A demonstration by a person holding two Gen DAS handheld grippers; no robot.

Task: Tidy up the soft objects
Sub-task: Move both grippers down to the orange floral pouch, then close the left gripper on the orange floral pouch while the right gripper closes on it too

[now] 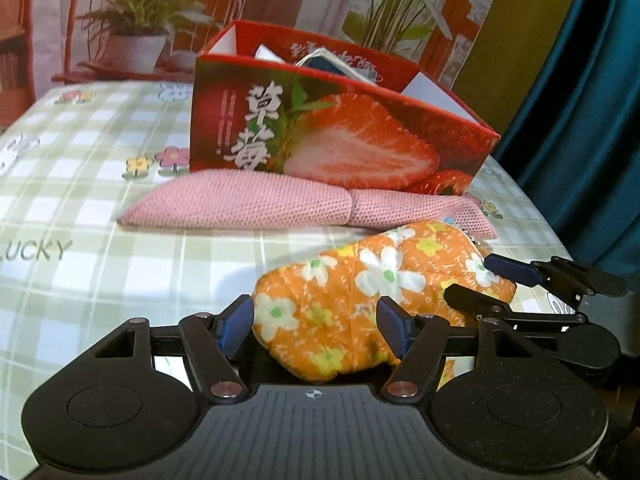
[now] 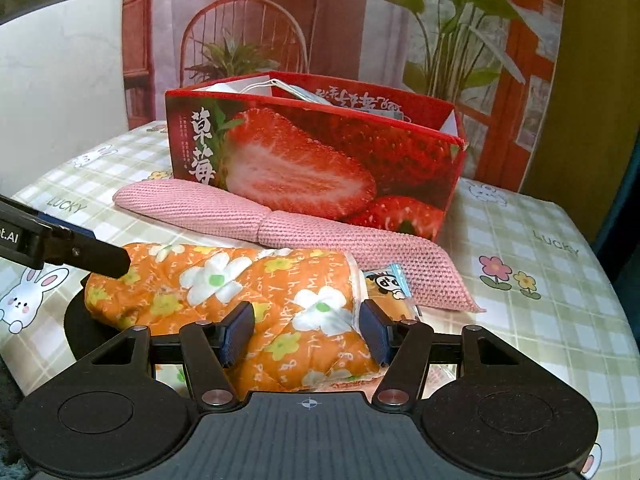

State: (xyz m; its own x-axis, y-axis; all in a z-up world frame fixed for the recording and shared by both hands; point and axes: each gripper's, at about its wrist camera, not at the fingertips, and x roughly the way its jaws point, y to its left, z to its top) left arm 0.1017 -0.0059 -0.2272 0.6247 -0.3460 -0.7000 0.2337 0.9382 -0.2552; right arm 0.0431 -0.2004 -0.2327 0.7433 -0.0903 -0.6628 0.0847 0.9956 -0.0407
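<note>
An orange flowered padded cloth (image 1: 360, 300) lies on the checked tablecloth; it also shows in the right wrist view (image 2: 240, 292). My left gripper (image 1: 316, 328) has its blue pads on both sides of the cloth's near end. My right gripper (image 2: 306, 332) has its pads on both sides of the cloth's other end; it also shows in the left wrist view (image 1: 488, 276). A pink knitted pad (image 1: 260, 204) lies behind the cloth, against a red strawberry box (image 1: 340, 136) that holds a few items.
A small snack packet (image 2: 390, 284) lies beside the orange cloth on the pink pad (image 2: 320, 236). The strawberry box (image 2: 320, 160) stands behind. The table's edge curves away to the right, with a blue curtain (image 1: 580, 100) beyond.
</note>
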